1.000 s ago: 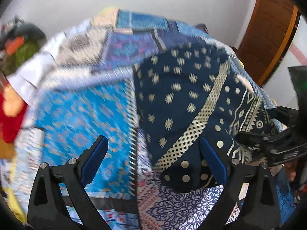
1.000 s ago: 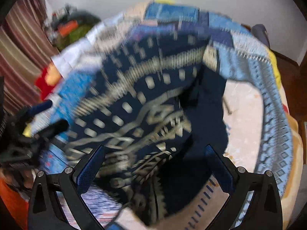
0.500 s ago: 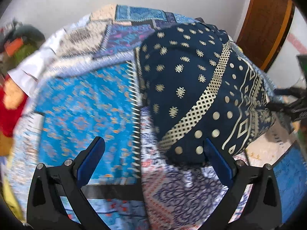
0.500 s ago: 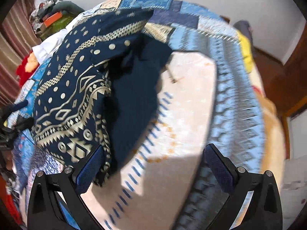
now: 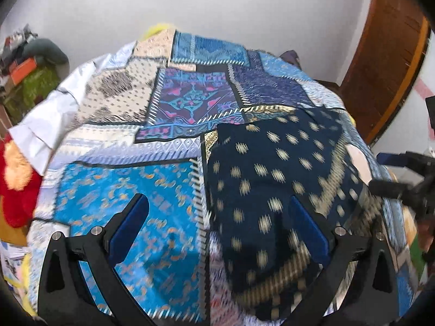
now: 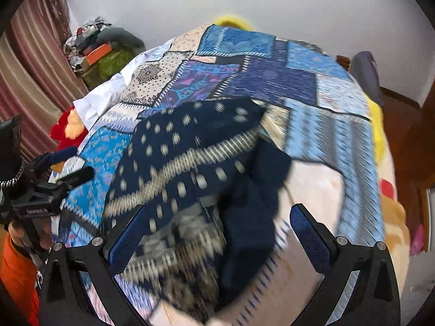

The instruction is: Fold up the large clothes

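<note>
A navy garment with cream dots and patterned bands (image 5: 274,179) lies rumpled on a patchwork bedspread (image 5: 130,195). It also shows in the right wrist view (image 6: 190,168), with a plain navy part folded out at its right. My left gripper (image 5: 217,228) is open and empty above the garment's left edge. My right gripper (image 6: 214,233) is open and empty over the garment's near end. Each gripper shows in the other's view: the right one (image 5: 402,179), the left one (image 6: 54,174).
The bed fills both views. A white cloth (image 5: 46,119) and a red and orange item (image 5: 16,184) lie at its left edge. A pile of things (image 6: 100,51) stands by the striped curtain (image 6: 30,73). A wooden door (image 5: 386,62) is at the right.
Both grippers swung back over the garment and now look at the far wall. The garment lies flatter on the bed than before. Both stay open.
</note>
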{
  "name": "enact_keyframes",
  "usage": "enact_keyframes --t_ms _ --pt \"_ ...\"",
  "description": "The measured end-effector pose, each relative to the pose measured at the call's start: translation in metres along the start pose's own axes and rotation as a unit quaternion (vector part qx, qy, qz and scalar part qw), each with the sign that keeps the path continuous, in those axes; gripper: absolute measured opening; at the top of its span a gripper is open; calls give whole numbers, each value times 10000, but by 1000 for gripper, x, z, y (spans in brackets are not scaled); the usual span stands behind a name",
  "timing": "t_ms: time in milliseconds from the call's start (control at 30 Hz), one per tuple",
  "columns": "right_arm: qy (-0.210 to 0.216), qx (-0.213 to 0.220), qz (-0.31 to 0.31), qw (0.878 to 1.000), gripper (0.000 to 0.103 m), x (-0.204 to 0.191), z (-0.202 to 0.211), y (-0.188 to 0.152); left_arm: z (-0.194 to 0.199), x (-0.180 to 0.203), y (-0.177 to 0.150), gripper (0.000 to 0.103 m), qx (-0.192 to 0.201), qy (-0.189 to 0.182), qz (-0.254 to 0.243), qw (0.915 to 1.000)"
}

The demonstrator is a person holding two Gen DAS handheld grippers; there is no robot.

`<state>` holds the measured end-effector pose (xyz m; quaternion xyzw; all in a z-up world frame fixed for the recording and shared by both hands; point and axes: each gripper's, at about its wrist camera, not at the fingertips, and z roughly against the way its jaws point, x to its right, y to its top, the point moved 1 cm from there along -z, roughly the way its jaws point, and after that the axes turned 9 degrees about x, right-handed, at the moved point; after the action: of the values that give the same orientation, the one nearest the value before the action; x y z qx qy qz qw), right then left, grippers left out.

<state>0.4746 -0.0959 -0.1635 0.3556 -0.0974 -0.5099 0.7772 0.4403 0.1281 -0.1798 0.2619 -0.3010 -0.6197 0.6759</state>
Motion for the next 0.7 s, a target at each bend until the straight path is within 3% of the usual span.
enact_keyframes --t_ms 133,267,533,600,700 --pt "80 -386 -152 9991 103 -3 -56 18 -41 -3 10 103 -176 -14 199 9996" --pt "101 -537 -374 9978 103 14 -84 23 -54 -9 19 103 -22 105 295 9995" --pt "-231 -282 -805 9961 103 64 -57 29 -39 -28 31 103 228 593 253 9977" --pt "-324 -295 -643 9970 103 65 -46 26 -31 -29 29 103 228 572 251 9978" --pt "-93 -250 -537 9982 103 60 -27 19 -17 -27 19 103 142 205 324 9992"
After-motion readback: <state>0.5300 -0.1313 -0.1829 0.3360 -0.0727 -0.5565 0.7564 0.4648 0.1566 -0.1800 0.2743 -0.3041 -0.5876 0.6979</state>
